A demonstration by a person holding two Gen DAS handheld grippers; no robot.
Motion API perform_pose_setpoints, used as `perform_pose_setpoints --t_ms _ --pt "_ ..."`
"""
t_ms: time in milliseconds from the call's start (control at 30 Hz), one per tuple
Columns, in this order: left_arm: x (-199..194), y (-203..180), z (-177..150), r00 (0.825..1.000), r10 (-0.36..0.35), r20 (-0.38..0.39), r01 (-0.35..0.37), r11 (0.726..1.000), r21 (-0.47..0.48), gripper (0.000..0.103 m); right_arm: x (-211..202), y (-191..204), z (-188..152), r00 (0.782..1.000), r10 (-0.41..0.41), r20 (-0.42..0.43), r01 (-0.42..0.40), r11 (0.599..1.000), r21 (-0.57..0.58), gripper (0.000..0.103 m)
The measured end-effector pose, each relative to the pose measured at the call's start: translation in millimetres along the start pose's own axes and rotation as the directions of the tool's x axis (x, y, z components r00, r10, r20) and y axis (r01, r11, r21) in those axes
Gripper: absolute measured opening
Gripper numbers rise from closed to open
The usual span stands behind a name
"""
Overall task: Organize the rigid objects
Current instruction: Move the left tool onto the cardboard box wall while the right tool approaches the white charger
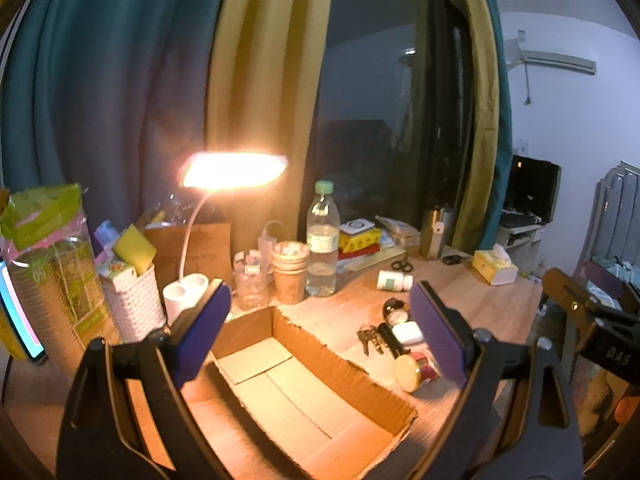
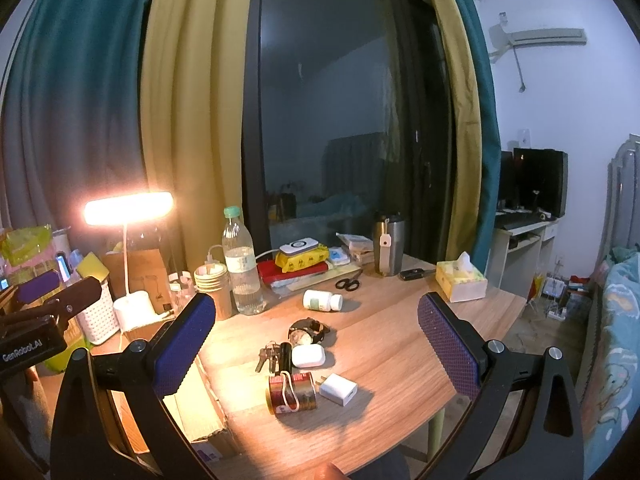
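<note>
- We see the left gripper [image 1: 320, 320] with its two purple-padded fingers spread wide apart, holding nothing, hanging above the open cardboard box [image 1: 304, 392].
- The box is empty inside, its bare floor lit by the desk lamp [image 1: 234, 170], and it sits at the near left part of the wooden table [image 1: 480, 308].
- The right gripper [image 2: 316, 344] likewise has its fingers wide apart with nothing between them, raised over the cluster of small things on the table.
- Nearest to it lies a red-and-gold tin [image 2: 291, 394] on its side with a rubber band around it, and just beside that a white charger plug [image 2: 338, 389].
- Behind the tin we see a bunch of keys [image 2: 269, 356], a white earbud case [image 2: 307, 356] and a wristwatch [image 2: 308, 330], all close together, the case touching the watch.
- Farther back a white pill bottle [image 2: 322, 300] lies on its side, with black scissors [image 2: 347, 282] beyond it.
- All these lie on the table to the right of the box, none inside it.
- Along the back edge stand a water bottle [image 2: 242, 264], a stack of paper cups [image 2: 212, 284], a steel tumbler [image 2: 388, 246] and a tissue box [image 2: 460, 280].
- A white woven basket [image 1: 134, 304] stands left of the lamp base.
</note>
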State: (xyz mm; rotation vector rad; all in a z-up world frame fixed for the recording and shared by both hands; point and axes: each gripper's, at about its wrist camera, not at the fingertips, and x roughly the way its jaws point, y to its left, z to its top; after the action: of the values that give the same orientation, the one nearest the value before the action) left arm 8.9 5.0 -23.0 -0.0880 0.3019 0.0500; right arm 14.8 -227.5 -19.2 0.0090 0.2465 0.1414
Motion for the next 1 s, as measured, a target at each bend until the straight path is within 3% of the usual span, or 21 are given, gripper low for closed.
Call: perform_pose_setpoints --t_ms 300,533,633,800,1000 --pt "27.7 9.5 -27.0 0.995 0.044 -0.089 -0.045 0.999 -0.012 0.091 33.5 -2.6 -18.0 0.996 0.017 -0.089 -0.017 1.0 0.0 0.103" --pt "52.8 22.9 -56.5 0.974 0.087 -0.207 -0.094 0.995 -0.027 0.091 62.7 -7.5 -36.5 0.985 0.033 -0.168 -0.032 0.999 0.007 0.103" --pt "65.9 29.6 -74.3 0.955 0.091 -0.283 -0.105 0.994 -0.032 0.091 71.7 -10.0 -43.1 0.981 0.032 -0.189 -0.03 0.999 0.012 0.103" --pt "90.6 35.8 -107.1 0.9 0.056 -0.432 -0.086 0.995 -0.049 0.091 77.7 -15.7 -50.2 0.977 0.025 -0.214 -0.022 1.0 0.017 0.103" --pt "108.4 34.3 -124.0 0.847 0.025 -0.531 -0.071 0.995 -0.066 0.091 75.7 -26.4 -49.9 0.979 0.014 -0.204 -0.006 0.999 0.035 0.103"
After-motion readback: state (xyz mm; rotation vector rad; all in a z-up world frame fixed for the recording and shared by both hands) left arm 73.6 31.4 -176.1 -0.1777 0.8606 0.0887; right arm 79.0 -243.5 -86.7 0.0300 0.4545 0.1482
